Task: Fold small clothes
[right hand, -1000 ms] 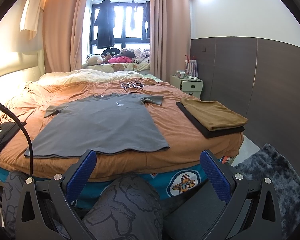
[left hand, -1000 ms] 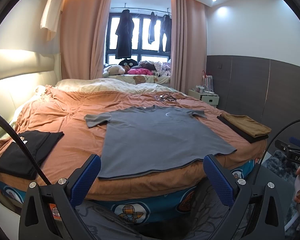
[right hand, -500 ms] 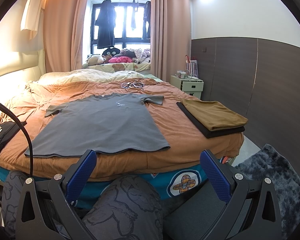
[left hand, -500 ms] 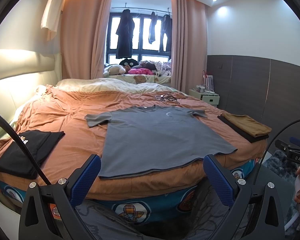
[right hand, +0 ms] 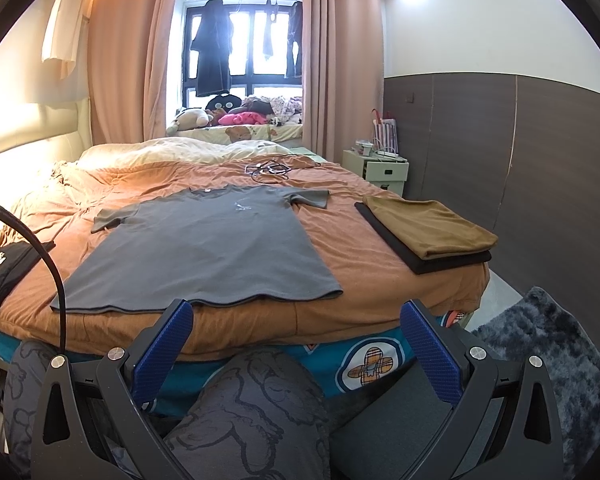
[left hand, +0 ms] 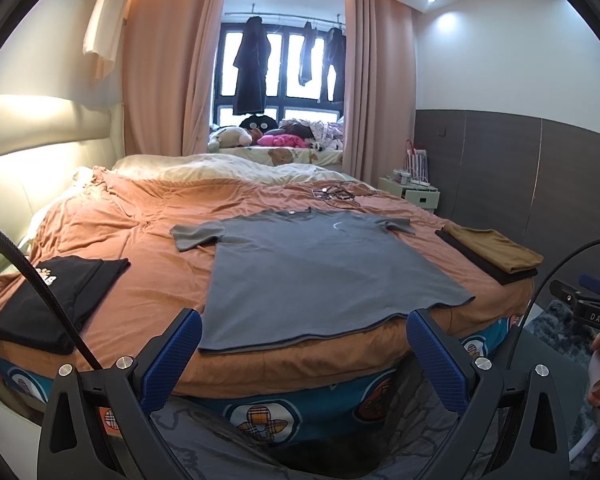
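A grey T-shirt [left hand: 316, 264] lies flat, front up, on the orange bedspread [left hand: 140, 232], its hem at the near edge of the bed; it also shows in the right wrist view [right hand: 208, 248]. My left gripper [left hand: 305, 328] is open and empty, held off the near bed edge just short of the hem. My right gripper [right hand: 296, 320] is open and empty, also in front of the bed edge below the hem's right part.
A folded black garment [left hand: 56, 300] lies at the bed's left. A folded brown garment on a black one [right hand: 428, 228] lies at the right. Cables [right hand: 270, 169] lie beyond the collar. A nightstand [right hand: 382, 170] stands at right; a dark rug [right hand: 548, 352] covers the floor.
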